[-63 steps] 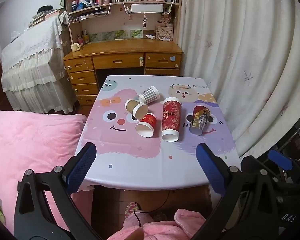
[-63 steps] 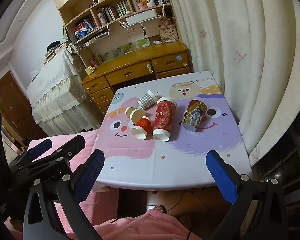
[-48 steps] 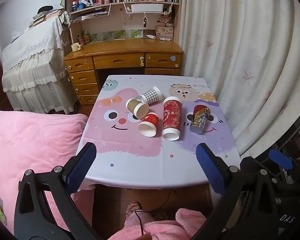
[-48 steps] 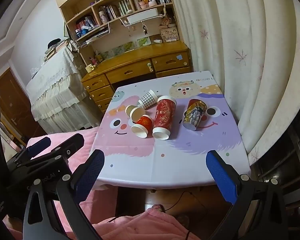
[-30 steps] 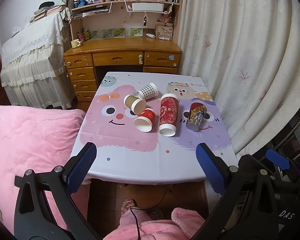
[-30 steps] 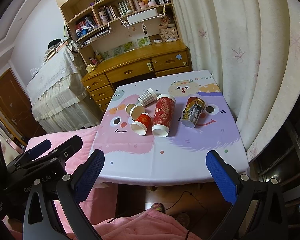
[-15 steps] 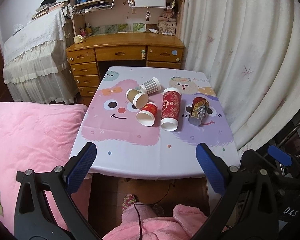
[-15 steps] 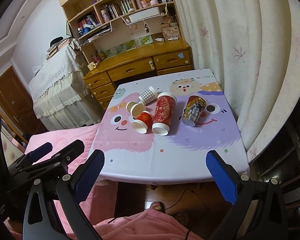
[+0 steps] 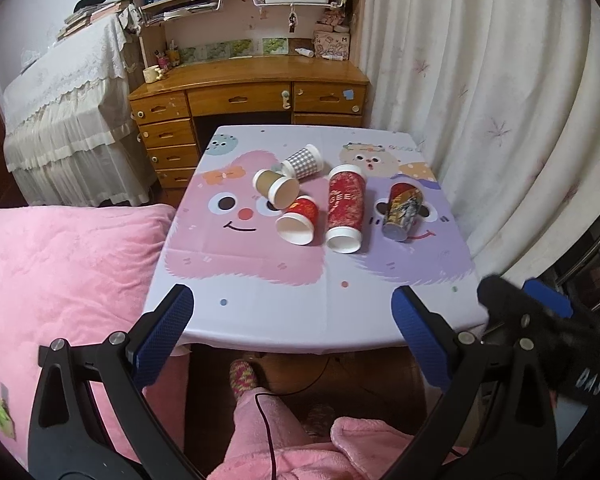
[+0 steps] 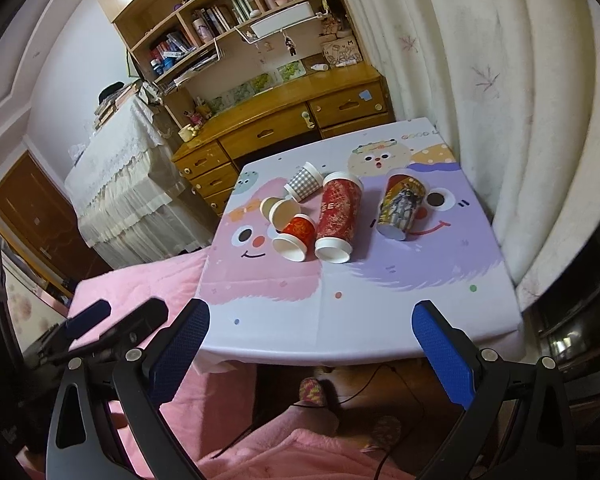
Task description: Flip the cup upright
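Observation:
Several paper cups lie on their sides on the cartoon tablecloth (image 9: 260,304) (image 10: 380,304): a checked cup (image 9: 303,161) (image 10: 305,180), a brown cup (image 9: 276,189) (image 10: 279,209), a small red cup (image 9: 299,225) (image 10: 294,237), a tall red cup (image 9: 345,207) (image 10: 337,216) and a picture-printed cup (image 9: 402,210) (image 10: 401,204). My left gripper (image 9: 292,336) is open and empty, held back from the table's near edge. My right gripper (image 10: 310,344) is open and empty, also short of the near edge.
A pink bed (image 9: 60,280) adjoins the table's left side. White curtains (image 9: 480,120) hang to the right. A wooden desk (image 9: 252,92) with shelves stands behind the table. My pink-clad legs (image 9: 292,440) are below.
Both grippers have drifted slightly, with the left wrist view shifting a little closer to the table. The cups have not moved. Both stay open.

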Available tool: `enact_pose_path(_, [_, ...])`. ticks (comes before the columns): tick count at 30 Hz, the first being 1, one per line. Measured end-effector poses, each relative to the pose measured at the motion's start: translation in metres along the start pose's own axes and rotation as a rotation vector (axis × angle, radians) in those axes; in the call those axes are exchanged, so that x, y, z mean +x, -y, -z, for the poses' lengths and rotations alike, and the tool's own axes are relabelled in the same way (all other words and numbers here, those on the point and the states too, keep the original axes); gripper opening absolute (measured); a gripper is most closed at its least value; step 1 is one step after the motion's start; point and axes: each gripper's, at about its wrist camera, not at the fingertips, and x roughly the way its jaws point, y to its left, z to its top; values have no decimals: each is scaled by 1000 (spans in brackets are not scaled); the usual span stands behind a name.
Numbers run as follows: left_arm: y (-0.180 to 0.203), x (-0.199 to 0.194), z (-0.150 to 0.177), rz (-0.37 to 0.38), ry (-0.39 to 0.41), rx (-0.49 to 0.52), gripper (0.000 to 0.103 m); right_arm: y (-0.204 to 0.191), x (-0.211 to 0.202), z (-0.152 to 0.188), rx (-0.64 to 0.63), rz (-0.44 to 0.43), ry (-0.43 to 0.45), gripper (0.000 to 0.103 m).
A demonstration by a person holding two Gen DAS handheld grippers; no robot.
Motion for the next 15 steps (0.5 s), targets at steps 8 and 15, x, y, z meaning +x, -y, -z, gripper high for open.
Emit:
enact_pose_path(8, [-28, 47, -1, 38, -142, 12, 98, -12, 61, -21, -35, 7, 25, 103])
enact_pose_path(15, [-61, 120, -22, 74, -257, 30, 98, -46, 133, -39, -100, 89, 3, 103])
